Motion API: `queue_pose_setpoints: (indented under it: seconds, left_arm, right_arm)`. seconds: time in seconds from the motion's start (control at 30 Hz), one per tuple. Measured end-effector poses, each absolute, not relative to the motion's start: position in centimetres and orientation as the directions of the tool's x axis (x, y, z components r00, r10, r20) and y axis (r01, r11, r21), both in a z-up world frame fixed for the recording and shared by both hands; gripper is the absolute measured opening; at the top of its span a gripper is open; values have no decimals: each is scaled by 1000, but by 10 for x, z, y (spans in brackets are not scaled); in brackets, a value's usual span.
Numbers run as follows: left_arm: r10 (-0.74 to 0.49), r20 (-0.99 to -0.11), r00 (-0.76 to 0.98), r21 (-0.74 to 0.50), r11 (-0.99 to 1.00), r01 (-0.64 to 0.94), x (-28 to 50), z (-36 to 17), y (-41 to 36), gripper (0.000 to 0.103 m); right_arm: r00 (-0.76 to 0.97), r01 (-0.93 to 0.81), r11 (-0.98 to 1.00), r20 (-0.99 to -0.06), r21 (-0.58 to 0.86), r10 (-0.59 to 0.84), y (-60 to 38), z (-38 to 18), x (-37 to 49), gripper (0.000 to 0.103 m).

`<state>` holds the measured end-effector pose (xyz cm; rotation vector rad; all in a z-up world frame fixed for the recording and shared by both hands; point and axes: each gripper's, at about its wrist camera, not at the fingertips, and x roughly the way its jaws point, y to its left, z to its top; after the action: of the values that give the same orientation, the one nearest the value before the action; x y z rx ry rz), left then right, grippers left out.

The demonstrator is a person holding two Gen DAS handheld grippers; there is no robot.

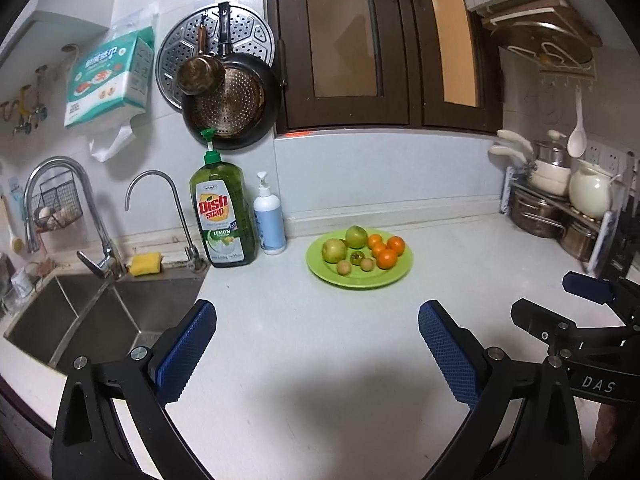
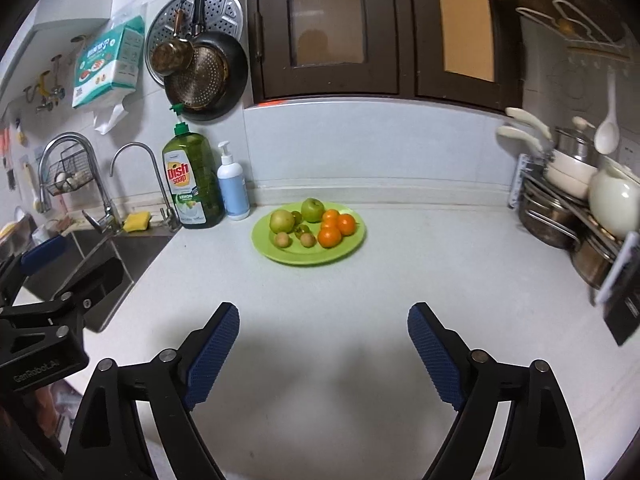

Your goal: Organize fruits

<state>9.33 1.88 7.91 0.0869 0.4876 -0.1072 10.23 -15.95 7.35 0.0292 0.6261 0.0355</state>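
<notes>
Left wrist view: left gripper [image 1: 318, 348] spread wide, nothing between the blue pads, hovering over bare counter [image 1: 360, 360] well short of the green plate [image 1: 394, 276]. Right wrist view: right gripper [image 2: 324, 354] likewise spread and empty, also well short of the plate.

Step in hand, judged from the layout: either the very start or the very end, since all fruit already sits on the plate and none lies on the counter beside it. Cannot tell which.

If more sorting remains, next move calls for reaching forward to the plate and closing on one fruit without nudging its neighbours.

On the plate: two green apples [image 1: 345, 243] at the back and left, a touching cluster of oranges [image 1: 386, 251] on the right, two small tan fruits [image 1: 355, 267] at the front, one small dark green fruit [image 1: 357, 257] in the middle. Just left of the plate, a white pump bottle [image 1: 269, 220] and a dish soap bottle [image 1: 223, 216].
</notes>
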Motion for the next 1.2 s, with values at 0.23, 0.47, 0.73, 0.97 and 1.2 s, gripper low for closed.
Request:
queue_pose_setpoints:
  seconds: [0.23,0.47,0.73,0.97,1.2]
  left_arm:
    - [-89,-474,876,57,990,131,56,81,12,103]
    - [-96,-476,874,53,989,137,37,82,12,103]
    - [-93,-486,869,53,989,135,24,79,13,103]
    - [-73,-473,878,76,989,124,16,80,14,103]
    - [-78,-461,884,80,988,129,9,82,13,103]
  right_arm:
    - [823,4,1000,-568,30,14,-170,77,57,88]
    - [832,18,999,-555,27,0,-174,80,30,88]
    - [845,20,1000,-534,24,-4,-175,85,16,88]
    - [849,22,999,-528,25,-5,-177,85,9,88]
    - [856,19,1000,-517,25,-4,-179,87,3,88]
